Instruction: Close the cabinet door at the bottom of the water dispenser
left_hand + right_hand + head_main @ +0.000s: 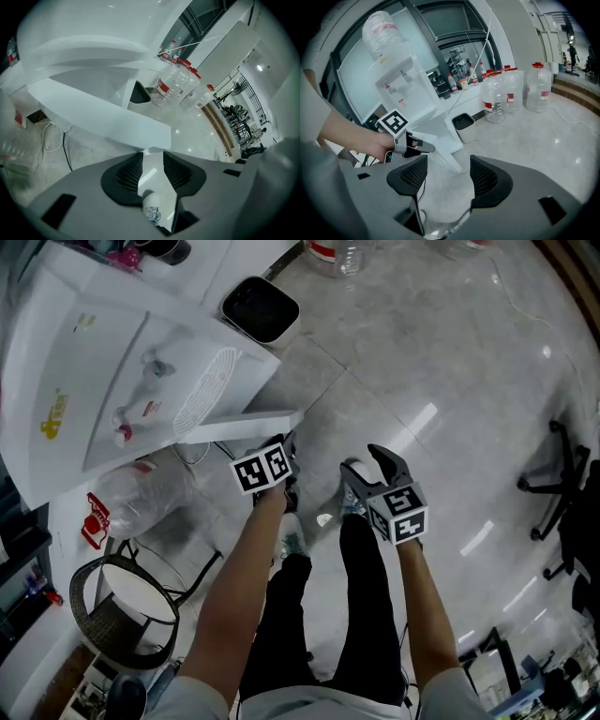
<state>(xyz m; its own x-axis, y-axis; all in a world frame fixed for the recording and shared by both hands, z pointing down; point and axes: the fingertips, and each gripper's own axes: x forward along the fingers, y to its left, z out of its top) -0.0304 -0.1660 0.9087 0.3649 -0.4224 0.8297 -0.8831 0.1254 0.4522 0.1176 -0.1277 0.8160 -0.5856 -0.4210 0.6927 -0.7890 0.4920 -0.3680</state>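
While the door [103, 117] stands ajar at centre left, left gripper [152, 157] fingers narrow, empty, just by its edge; right gripper [447, 164] fingers wide, empty.

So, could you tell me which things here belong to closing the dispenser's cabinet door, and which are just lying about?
Part of the job:
- water dispenser
- its open cabinet door
- left gripper, jaws apart, close by the door's edge
- right gripper, open and empty

Just lying about:
- waste bin
- water bottles
- plastic bag
- wicker chair
- office chair
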